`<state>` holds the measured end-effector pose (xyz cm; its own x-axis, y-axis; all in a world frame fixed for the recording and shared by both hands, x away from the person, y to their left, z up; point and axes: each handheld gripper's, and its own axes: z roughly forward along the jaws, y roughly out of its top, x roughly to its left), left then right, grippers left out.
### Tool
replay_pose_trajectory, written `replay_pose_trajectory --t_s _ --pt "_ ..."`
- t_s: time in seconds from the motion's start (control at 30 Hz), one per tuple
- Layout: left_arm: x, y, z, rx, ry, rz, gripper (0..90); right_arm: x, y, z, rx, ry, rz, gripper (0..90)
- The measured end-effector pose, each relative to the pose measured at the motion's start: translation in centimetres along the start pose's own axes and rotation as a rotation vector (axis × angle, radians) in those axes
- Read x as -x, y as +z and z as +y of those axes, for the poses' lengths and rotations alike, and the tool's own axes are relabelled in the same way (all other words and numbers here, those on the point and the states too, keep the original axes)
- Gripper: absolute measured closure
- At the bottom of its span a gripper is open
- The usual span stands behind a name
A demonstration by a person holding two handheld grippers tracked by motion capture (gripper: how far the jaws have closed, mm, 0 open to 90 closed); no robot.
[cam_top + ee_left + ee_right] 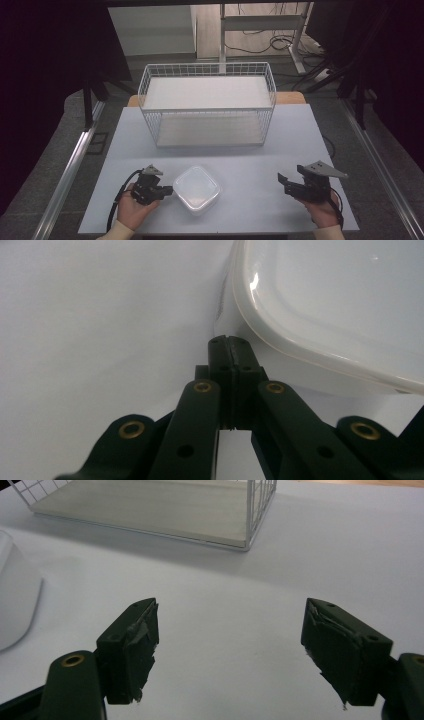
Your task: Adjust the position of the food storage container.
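Right now, container: my landmark is the white lidded container (pixel 197 189), sitting on the near part of the surface (pixel 250 150), roughly centred between my two hands.
Left gripper: my left gripper (pixel 167 190) sits at the container's left side, tips touching its edge. In the left gripper view its jaws are pressed flat together with nothing between them, their tips against the container (pixel 330 305) just under the lid's rim.
Right gripper: my right gripper (pixel 286 183) hovers well to the right of the container, apart from it. In the right gripper view its jaws stand wide with bare surface between them, and the container's corner (pixel 15 595) shows off to one side.
Beyond: behind the container stands the white wire basket (pixel 207 102), upright, with a pale board for its floor.
Step in hand: I judge I am nudging or steadying the container from its left.
Doing it well: I'd keep the closed tips low on the wall, not under the lid lip, push slowly, and bring the open right gripper in as a stop so the container cannot skate away.
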<state>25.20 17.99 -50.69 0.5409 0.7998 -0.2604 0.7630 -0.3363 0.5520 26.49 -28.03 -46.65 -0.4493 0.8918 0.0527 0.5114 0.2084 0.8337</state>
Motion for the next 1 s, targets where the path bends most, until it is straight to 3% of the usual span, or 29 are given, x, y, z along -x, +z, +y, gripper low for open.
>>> replay_pose_trajectory --t_s 0.33,0.6,0.77,1.0 --pt "1.3 1.9 2.5 -0.006 0.022 -0.018 89.7 0.0 -0.1 0.1 0.008 0.011 0.003 22.7" --pt "2.9 4.0 4.7 -0.017 0.069 -0.044 89.7 -0.1 0.0 0.1 0.004 0.009 0.003 22.7" --pt "3.5 4.5 5.0 -0.024 0.092 -0.047 89.7 -0.2 0.1 0.1 0.000 0.006 0.005 22.8" --pt "3.3 4.3 4.9 -0.004 0.095 -0.054 89.6 -0.4 0.2 0.1 0.001 -0.002 0.013 22.7"
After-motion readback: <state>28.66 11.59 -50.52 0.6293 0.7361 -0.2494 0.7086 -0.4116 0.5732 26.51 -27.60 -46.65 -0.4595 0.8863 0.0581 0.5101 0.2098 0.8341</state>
